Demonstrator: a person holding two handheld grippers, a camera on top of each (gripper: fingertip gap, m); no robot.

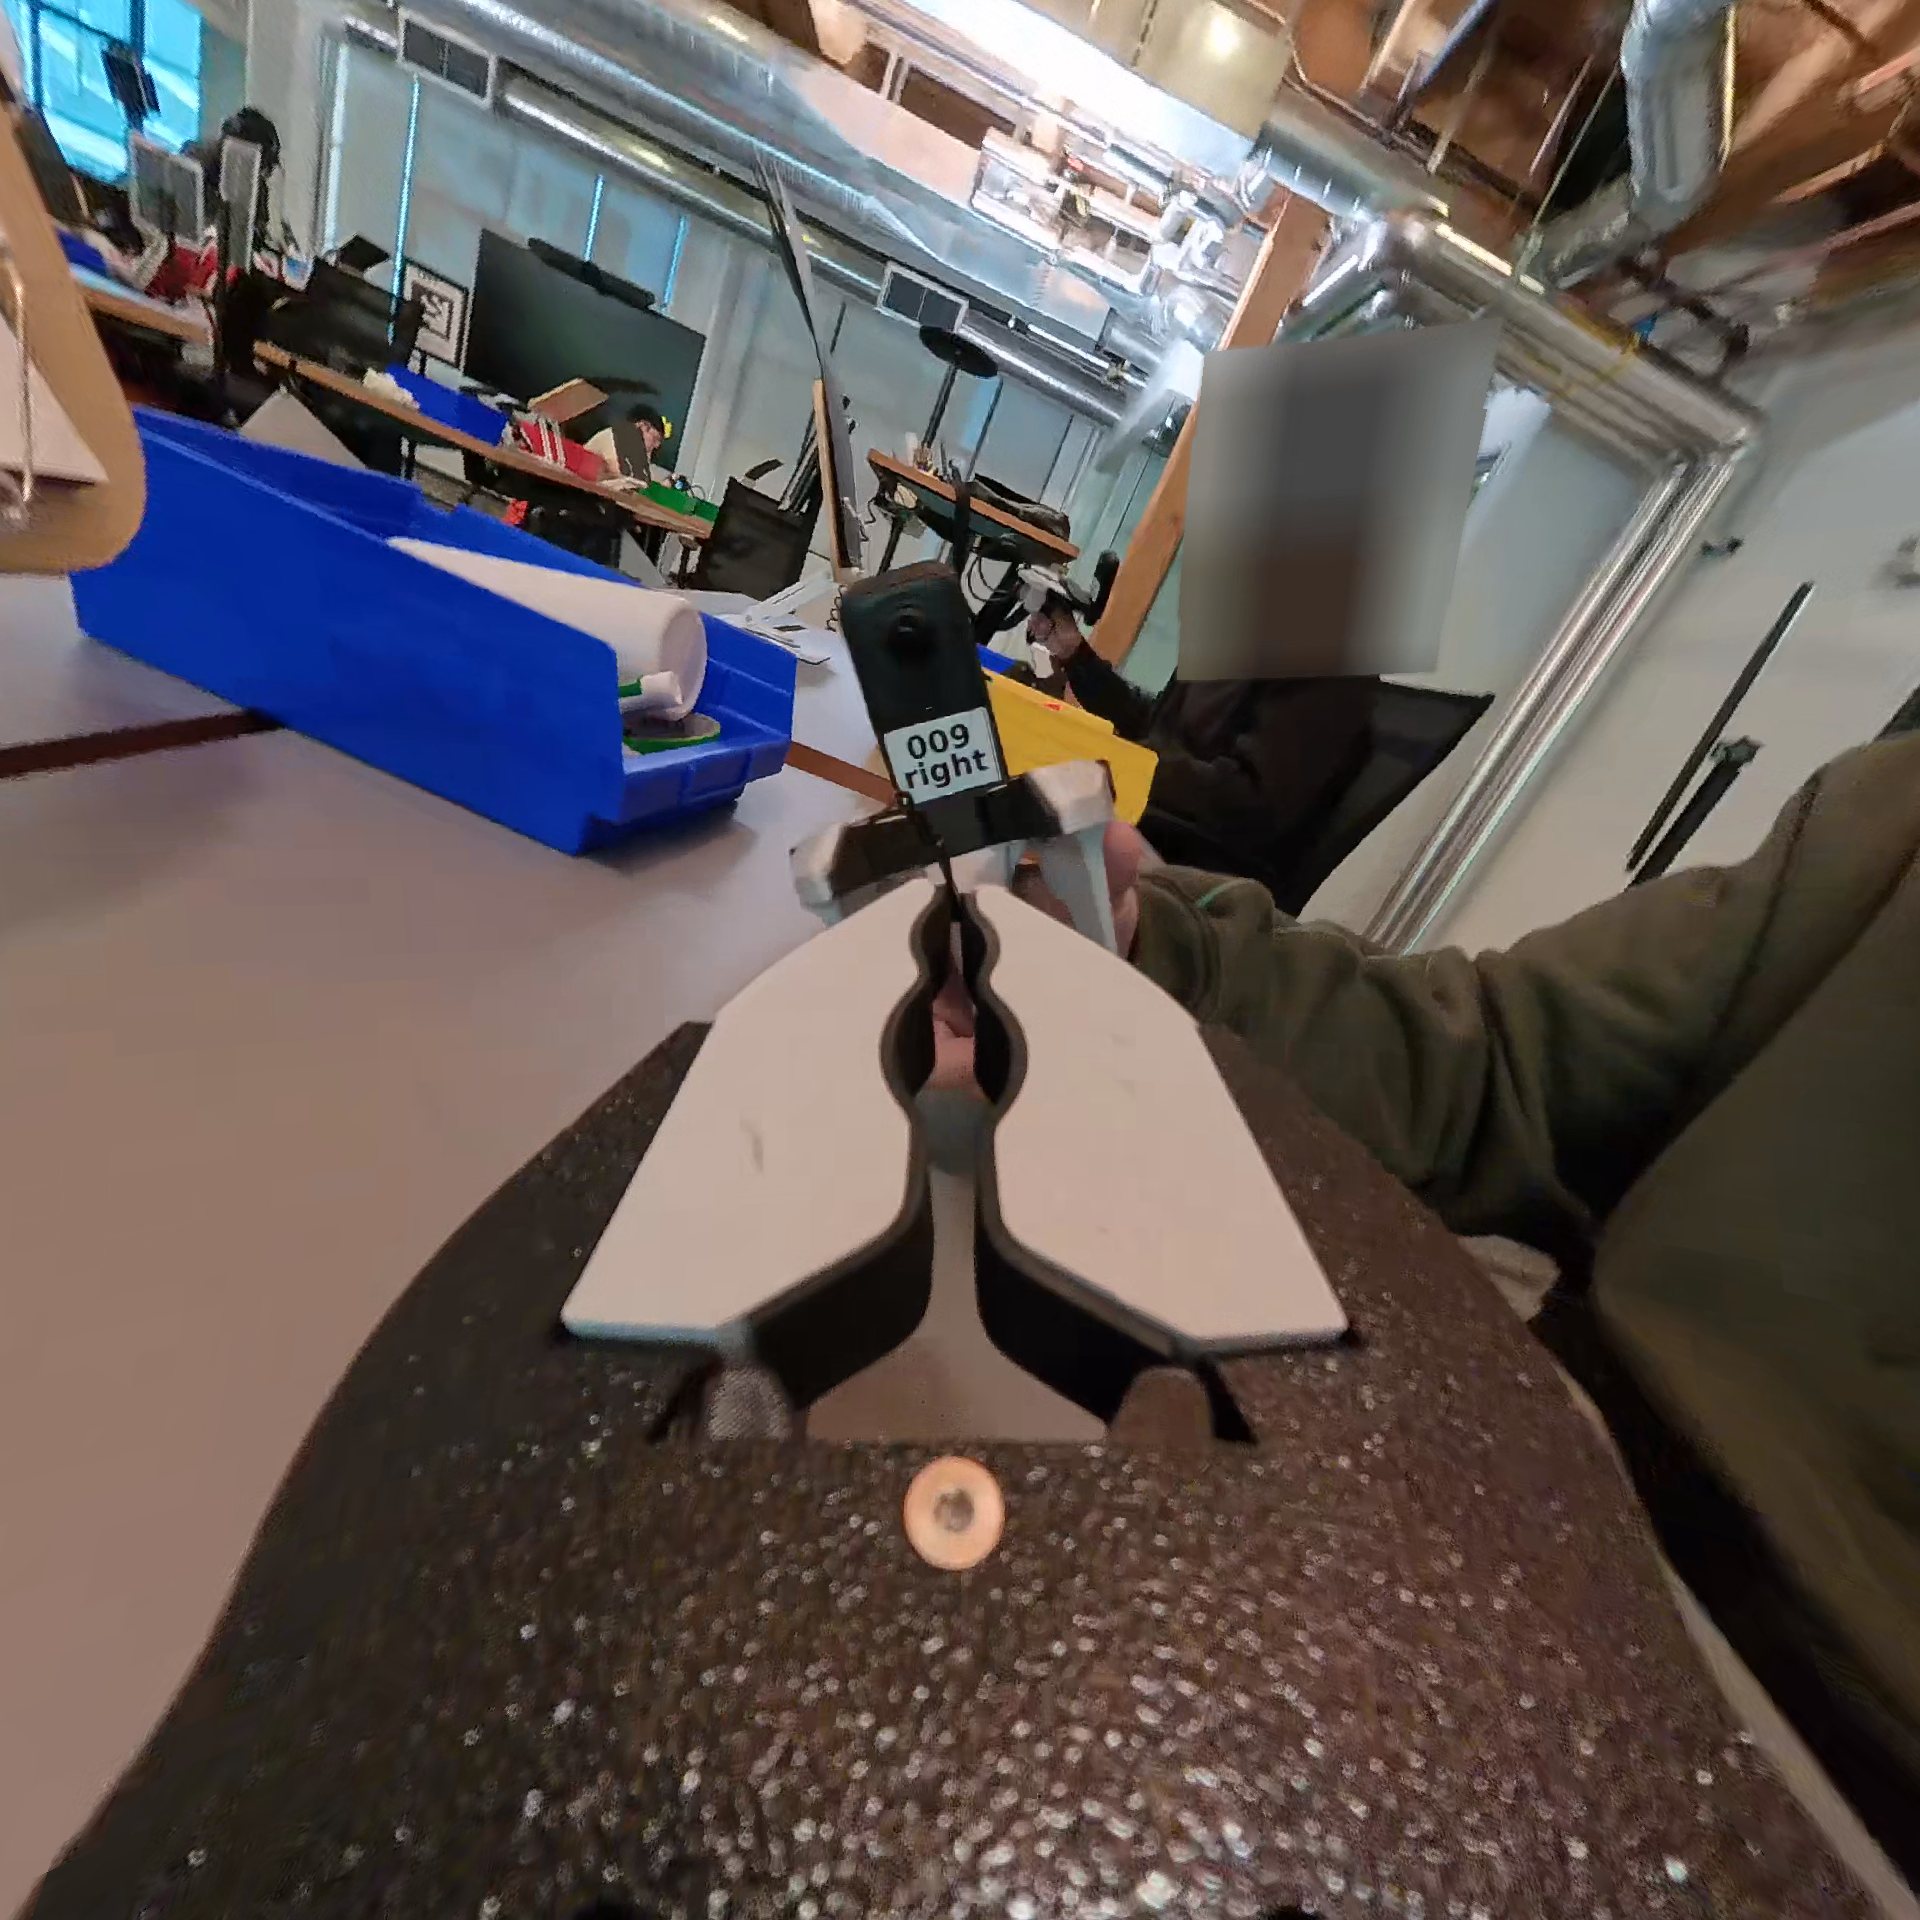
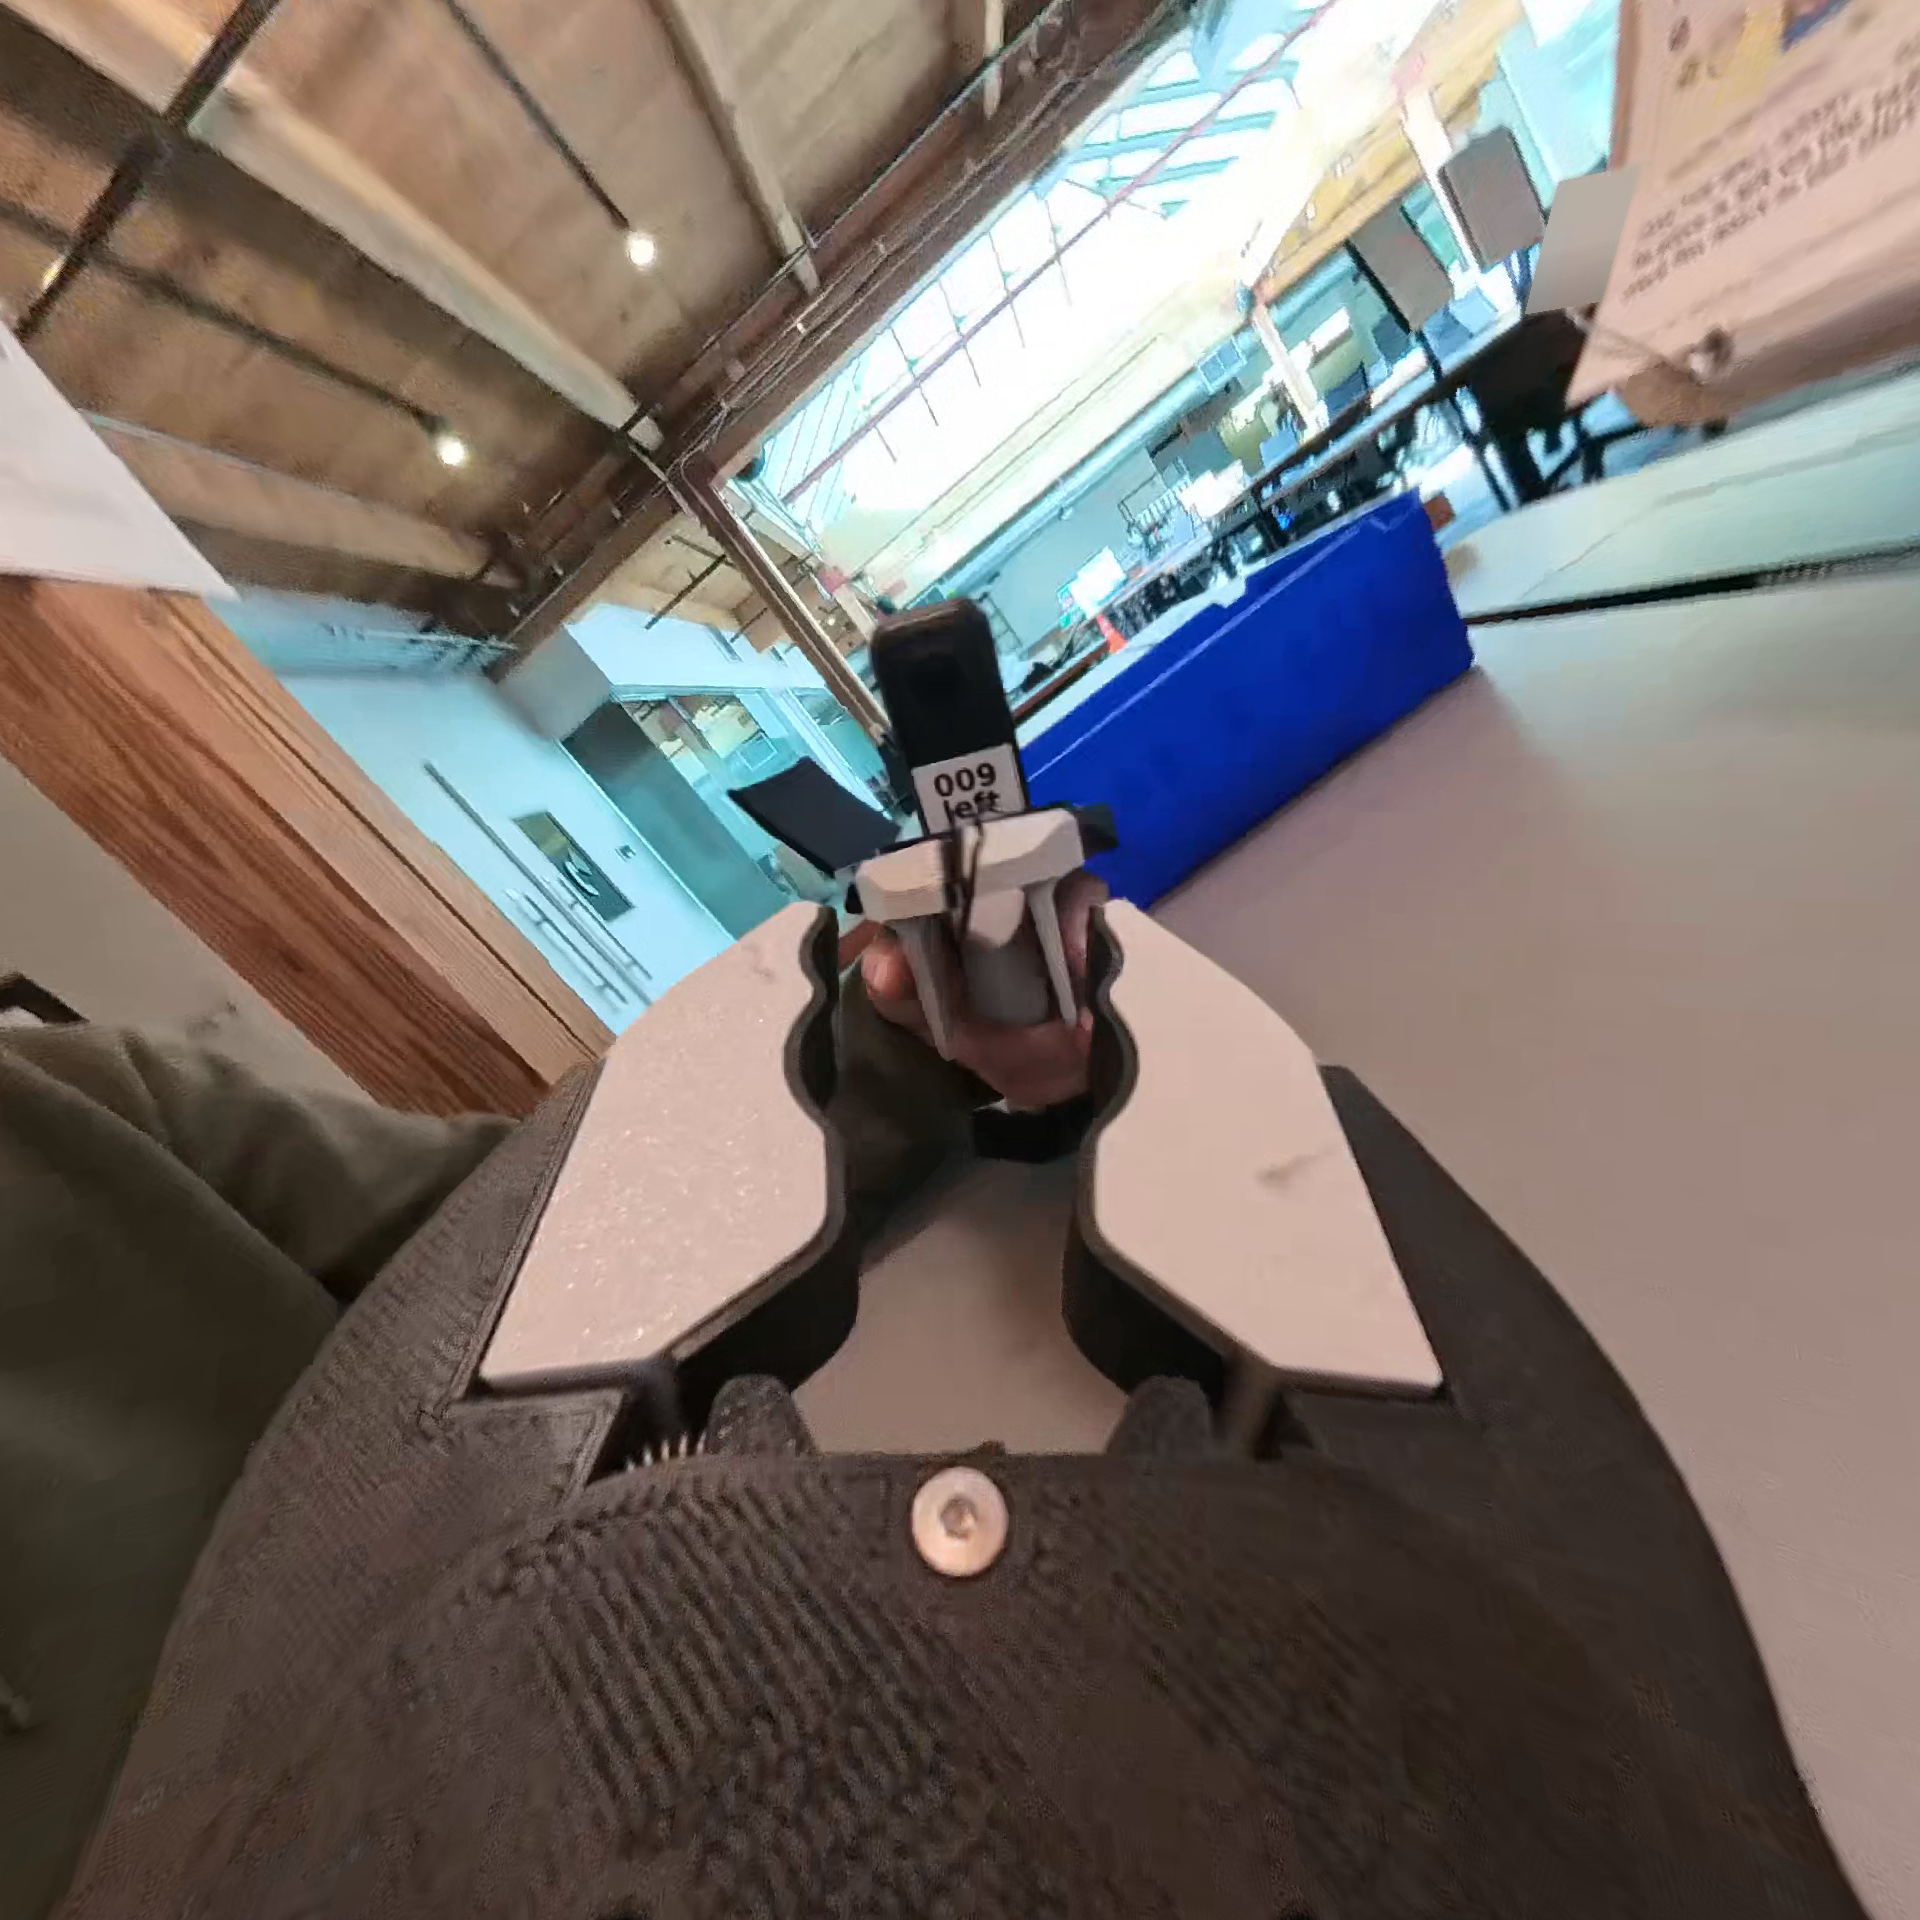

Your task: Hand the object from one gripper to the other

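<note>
A thin black strand, like a cable tie (image 1: 940, 862), is pinched between the nearly closed tips of my left gripper (image 1: 956, 914). My right gripper (image 1: 951, 831) faces it head-on, its two fingers spread wide on either side of the strand. In the right wrist view my right gripper (image 2: 966, 935) is open. The left gripper (image 2: 971, 862) sits just beyond its fingertips with the black strand (image 2: 964, 873) hanging at its tips. Both grippers are held above the grey table (image 1: 312, 987). A hand and an olive sleeve (image 1: 1455, 1039) hold the right gripper.
A blue bin (image 1: 364, 644) holding a white roll sits on the table to the left, and it also shows in the right wrist view (image 2: 1247, 707). A yellow bin (image 1: 1081, 738) lies behind the right gripper. A seated person in dark clothes is beyond it. A brown board (image 1: 62, 416) stands at far left.
</note>
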